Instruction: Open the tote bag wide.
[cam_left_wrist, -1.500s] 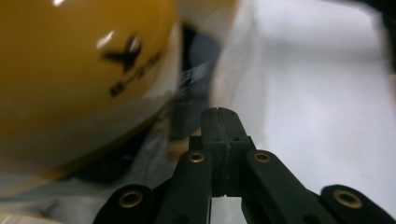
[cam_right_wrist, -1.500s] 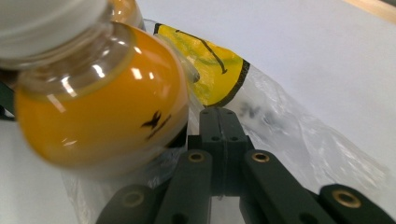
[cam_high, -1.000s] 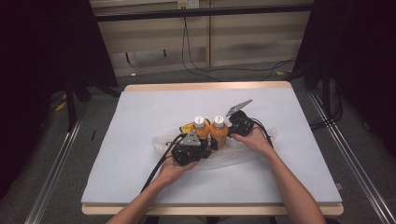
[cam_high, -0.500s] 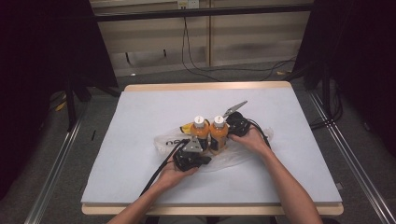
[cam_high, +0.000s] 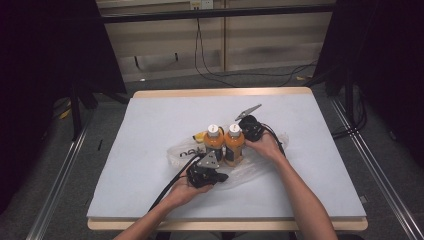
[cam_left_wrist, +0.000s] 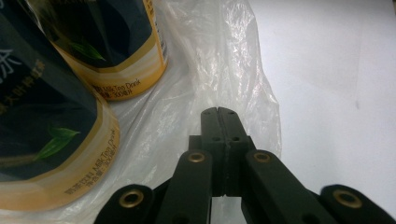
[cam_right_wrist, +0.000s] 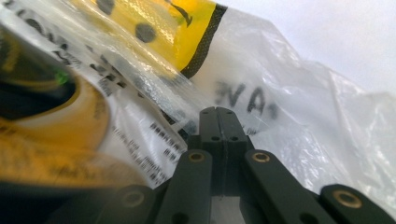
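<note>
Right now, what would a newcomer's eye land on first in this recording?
Two orange milk tea bottles with white caps stand upright side by side near the middle of the white table, on a crumpled clear plastic bag. The left gripper sits on the bottles' near side, the right gripper on their far right, each with jaws together against the bag's film. A yellow item shows through the plastic behind the bottles.

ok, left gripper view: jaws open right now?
No. The left gripper has its two black jaws pressed flat together, resting at the clear plastic bag beside the two bottles.
</note>
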